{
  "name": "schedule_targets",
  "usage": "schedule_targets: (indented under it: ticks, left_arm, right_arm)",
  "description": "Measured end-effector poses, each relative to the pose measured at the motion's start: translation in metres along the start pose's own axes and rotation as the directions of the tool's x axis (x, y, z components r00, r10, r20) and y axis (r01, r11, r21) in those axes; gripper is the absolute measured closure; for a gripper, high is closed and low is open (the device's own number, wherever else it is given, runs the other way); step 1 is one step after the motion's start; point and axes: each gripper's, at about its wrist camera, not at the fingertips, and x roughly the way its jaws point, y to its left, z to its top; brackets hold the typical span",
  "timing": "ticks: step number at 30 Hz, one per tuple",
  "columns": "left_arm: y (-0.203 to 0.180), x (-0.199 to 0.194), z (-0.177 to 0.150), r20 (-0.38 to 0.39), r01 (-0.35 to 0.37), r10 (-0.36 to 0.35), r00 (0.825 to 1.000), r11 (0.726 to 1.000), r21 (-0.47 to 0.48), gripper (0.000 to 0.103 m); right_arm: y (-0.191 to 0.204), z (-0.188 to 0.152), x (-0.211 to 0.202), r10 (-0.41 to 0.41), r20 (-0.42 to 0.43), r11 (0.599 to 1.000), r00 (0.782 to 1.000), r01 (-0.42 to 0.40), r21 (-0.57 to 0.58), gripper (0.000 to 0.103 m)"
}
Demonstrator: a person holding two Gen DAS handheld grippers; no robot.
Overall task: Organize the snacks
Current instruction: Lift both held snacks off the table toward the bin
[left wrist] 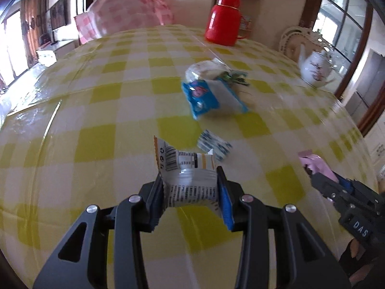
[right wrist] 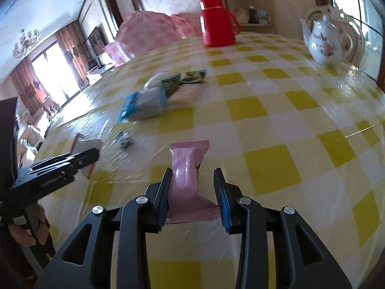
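A yellow-checked table (left wrist: 96,110) carries a red flask (left wrist: 223,19), white teapot (left wrist: 315,68) and loose snack packets (left wrist: 204,96).

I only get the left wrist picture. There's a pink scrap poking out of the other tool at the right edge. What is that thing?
Observer: A pink snack packet, pinched at its middle by the right gripper, which is shut on it.
Operator: My teapot looks plain and blurry. Any pattern?
Observer: Yes, the white teapot carries pink flowers on its side.
Operator: My own tool holds a white wrapper. Is it visible from over there?
Observer: Partly. The left gripper comes in from the left edge of the right wrist view with the white packet sticking out past its tip.
Operator: Does the red flask have a handle?
Observer: Yes, the red flask has a loop handle on its right side.
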Motion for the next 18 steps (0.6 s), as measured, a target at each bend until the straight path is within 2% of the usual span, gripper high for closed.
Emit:
schedule_targets:
  ticks: [10, 18]
  left_arm:
    - [-0.021, -0.02, -0.032, 0.001, 0.034, -0.034, 0.999, 0.997, 0.074, 0.063]
    - [-0.018, -0.034, -0.057, 0.01, 0.066, -0.067, 0.998, 0.997, 0.043, 0.063]
  right_arm:
    - [0.017, -0.019, -0.021, 0.016, 0.018, 1.0, 1.0, -0.016, -0.003, 0.068]
    - [0.029, -0.033, -0.034, 0.025, 0.034, 1.0, 0.999, -0.025, -0.006, 0.068]
